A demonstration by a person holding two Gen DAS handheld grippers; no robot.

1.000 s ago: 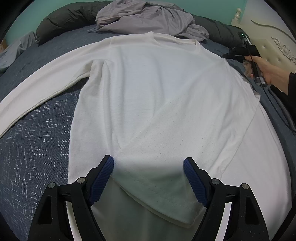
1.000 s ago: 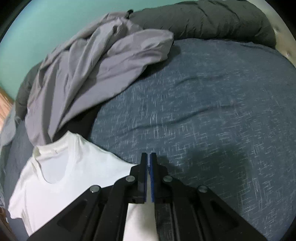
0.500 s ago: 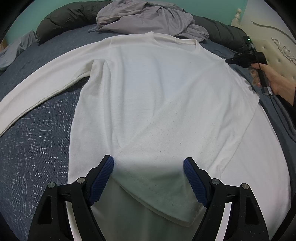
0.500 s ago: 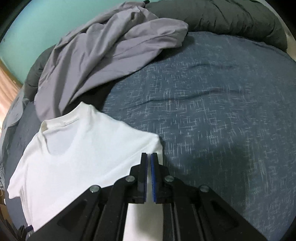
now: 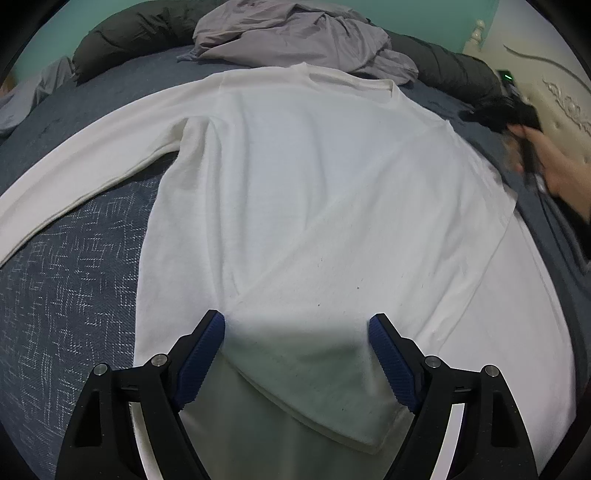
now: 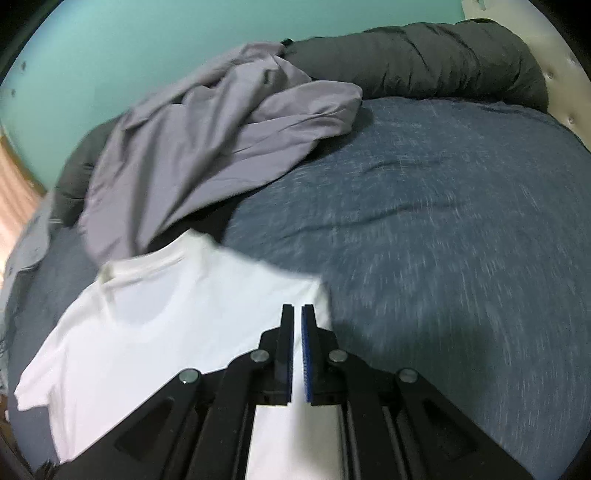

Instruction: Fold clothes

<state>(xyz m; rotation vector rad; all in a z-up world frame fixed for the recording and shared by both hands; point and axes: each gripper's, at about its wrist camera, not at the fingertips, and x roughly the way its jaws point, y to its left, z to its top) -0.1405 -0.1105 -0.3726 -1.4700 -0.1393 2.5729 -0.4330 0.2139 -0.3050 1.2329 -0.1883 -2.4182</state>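
Your white long-sleeved knit top (image 5: 303,192) lies spread flat on the dark blue, white-flecked bedspread (image 5: 74,288), with its neckline toward the far edge of the bed, where a crumpled lilac-grey garment (image 5: 295,33) and a dark grey rolled quilt (image 5: 122,33) sit. One sleeve (image 5: 92,162) stretches out across the bedspread toward the bed's left edge. The other sleeve is folded diagonally back over the body of the top, and its cuff end (image 5: 332,398) lies right in front of your left gripper (image 5: 296,328). That gripper's blue-padded jaws stand wide apart, one on each side of the folded sleeve, hovering over it without pinching the cloth; whether the tips touch the fabric cannot be told. Your right gripper (image 6: 297,314) has its jaws drawn almost together, with only a thin slit between the blue pads and nothing held in them. In the right wrist view it sits over the right shoulder corner of the top, with that corner's edge just beside its tips and the bare bedspread (image 6: 443,240) beyond. The picture there is blurred. From the left wrist view you can see that same gripper (image 5: 495,116) as a blurred dark shape in your hand (image 5: 554,173), near the bed's right edge beside the cream carved headboard (image 5: 561,96), close to the top's shoulder but apart from it.
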